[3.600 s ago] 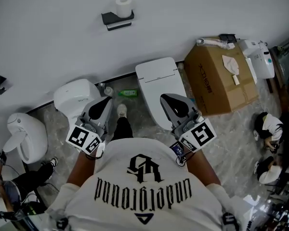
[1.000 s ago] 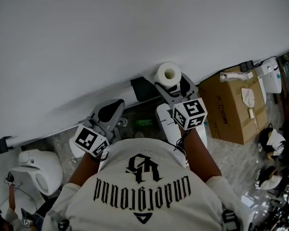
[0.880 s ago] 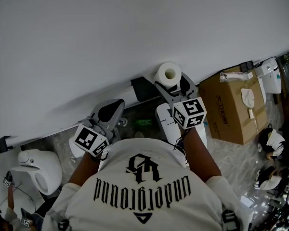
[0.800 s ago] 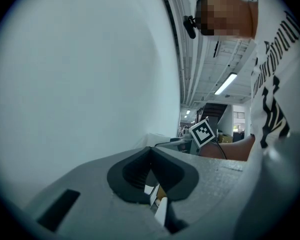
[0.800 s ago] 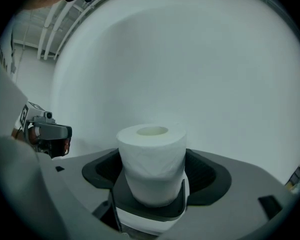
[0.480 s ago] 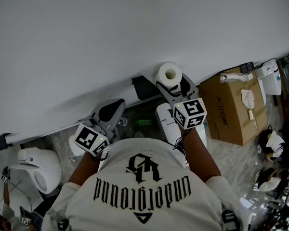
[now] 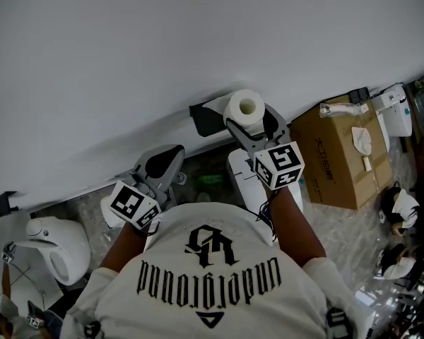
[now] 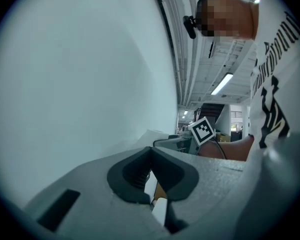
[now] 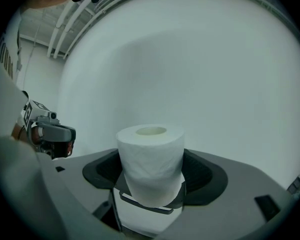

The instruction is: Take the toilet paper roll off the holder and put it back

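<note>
Evidently the toilet paper roll (image 9: 151,164) is standing upright on the black wire holder (image 7: 205,121) against the white wall (image 7: 162,48). It is looking light, soft and easily crushed, its quilted paper wound round a hollow card core, so a gentle squeeze across the middle of its sides is seeming wisest. The right hand-held gripper (image 9: 151,173) is closing its dark ribbed pads on both flanks, apparently touching. The left hand-held gripper (image 8: 151,156) is hanging lower, its jaws together and gripping nothing.
</note>
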Available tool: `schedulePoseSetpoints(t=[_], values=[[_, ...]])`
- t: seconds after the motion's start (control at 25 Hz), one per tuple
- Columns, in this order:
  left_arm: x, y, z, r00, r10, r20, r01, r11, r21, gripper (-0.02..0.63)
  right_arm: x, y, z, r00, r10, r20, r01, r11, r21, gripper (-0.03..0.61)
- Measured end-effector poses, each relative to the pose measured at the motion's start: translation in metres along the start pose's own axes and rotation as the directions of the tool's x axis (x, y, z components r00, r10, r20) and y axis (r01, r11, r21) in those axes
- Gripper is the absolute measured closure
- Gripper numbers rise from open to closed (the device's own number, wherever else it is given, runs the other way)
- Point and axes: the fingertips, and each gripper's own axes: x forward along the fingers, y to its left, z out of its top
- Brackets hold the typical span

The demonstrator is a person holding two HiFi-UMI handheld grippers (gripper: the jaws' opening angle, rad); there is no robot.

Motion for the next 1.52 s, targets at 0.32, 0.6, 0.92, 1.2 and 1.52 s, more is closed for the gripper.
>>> schedulePoseSetpoints(t=[0.32, 0.6, 0.92, 1.2, 1.52], values=[[-0.013, -0.036, -0.003, 1.000, -0.007, 0.003, 0.007, 1.000, 0.013, 0.600, -0.044, 0.015, 0.007, 1.000, 0.008, 0.025, -0.008, 1.000, -0.018, 0.238], [-0.020, -0.086, -0.009, 1.000, -0.025, -0.003, 0.025, 0.999, 0.033, 0.600, -0.101, 0.025, 0.000, 0.999, 0.014, 0.040, -0.014, 1.000, -0.021, 0.239], [-0.023, -0.164, -0.021, 0.999, -0.032, -0.014, 0.033, 0.998, 0.047, 0.600, -0.186, 0.041, -0.018, 0.997, 0.066, 0.043, -0.065, 0.998, -0.024, 0.238], [-0.031, -0.255, -0.038, 1.000, -0.025, -0.015, 0.026, 0.998, 0.065, 0.600, -0.275, 0.056, -0.046, 0.994, 0.097, 0.041, -0.096, 0.995, -0.025, 0.239], [-0.048, -0.352, -0.055, 1.000, -0.002, -0.016, 0.003, 0.996, 0.093, 0.600, -0.369, 0.070, -0.072, 0.990, 0.131, 0.046, -0.130, 0.991, -0.028, 0.239]])
